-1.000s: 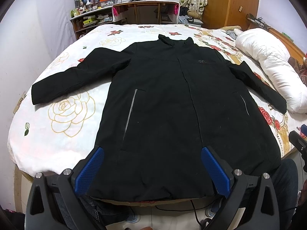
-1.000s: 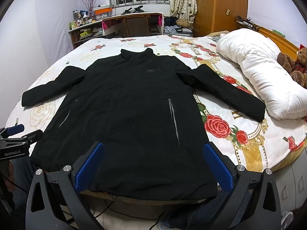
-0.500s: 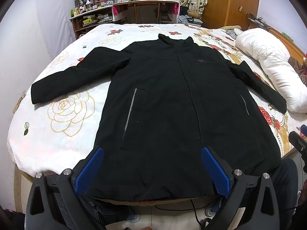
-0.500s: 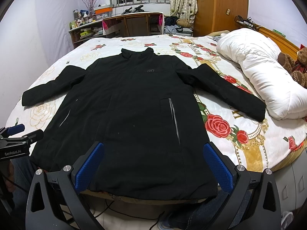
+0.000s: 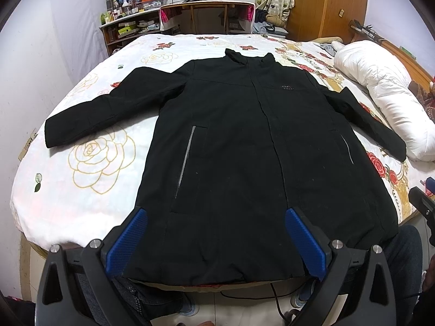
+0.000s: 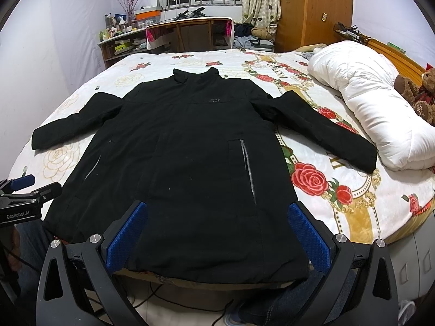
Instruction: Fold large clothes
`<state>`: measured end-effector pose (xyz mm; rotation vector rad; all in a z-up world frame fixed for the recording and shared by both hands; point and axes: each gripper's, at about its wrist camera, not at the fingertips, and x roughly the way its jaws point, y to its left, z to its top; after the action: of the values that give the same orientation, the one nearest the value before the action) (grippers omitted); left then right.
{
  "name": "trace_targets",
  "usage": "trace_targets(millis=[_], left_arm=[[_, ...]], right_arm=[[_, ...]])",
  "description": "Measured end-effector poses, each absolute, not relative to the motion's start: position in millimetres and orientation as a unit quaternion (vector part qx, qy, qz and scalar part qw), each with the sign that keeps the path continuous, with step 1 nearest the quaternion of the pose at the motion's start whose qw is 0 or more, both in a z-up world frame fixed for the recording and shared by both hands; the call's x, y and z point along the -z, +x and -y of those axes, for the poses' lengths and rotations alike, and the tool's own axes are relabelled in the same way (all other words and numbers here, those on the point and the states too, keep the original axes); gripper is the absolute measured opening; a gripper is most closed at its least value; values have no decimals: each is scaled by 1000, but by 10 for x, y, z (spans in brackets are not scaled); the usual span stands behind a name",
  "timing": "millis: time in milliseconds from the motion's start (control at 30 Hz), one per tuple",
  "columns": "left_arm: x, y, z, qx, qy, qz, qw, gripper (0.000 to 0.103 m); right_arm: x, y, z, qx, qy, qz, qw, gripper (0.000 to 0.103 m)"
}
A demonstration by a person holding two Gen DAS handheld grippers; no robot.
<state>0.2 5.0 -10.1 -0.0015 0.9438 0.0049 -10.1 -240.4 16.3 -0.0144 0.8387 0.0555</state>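
We saw the coat (image 5: 244,149) lying flat on the bed (image 5: 89,190), collar away from us, sleeves out left and right; the duvet (image 6: 367,108) lay right, a table (image 6: 190,30) behind.

A black coat (image 5: 244,149) (grey pocket zips) lies on a white, rose-patterned bedsheet (image 5: 89,163).

No visible change, black coat (image 5: 244,146) or either hand-held gripper alike.
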Motion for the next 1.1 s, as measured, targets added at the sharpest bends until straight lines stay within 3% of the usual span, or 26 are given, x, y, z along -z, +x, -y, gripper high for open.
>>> trace_targets(millis=[1100], left_arm=[[286,423,-466,-27,-43,-461,886,103]], right_arm=[[6,402,2123,-70,-23,-422,904,103]])
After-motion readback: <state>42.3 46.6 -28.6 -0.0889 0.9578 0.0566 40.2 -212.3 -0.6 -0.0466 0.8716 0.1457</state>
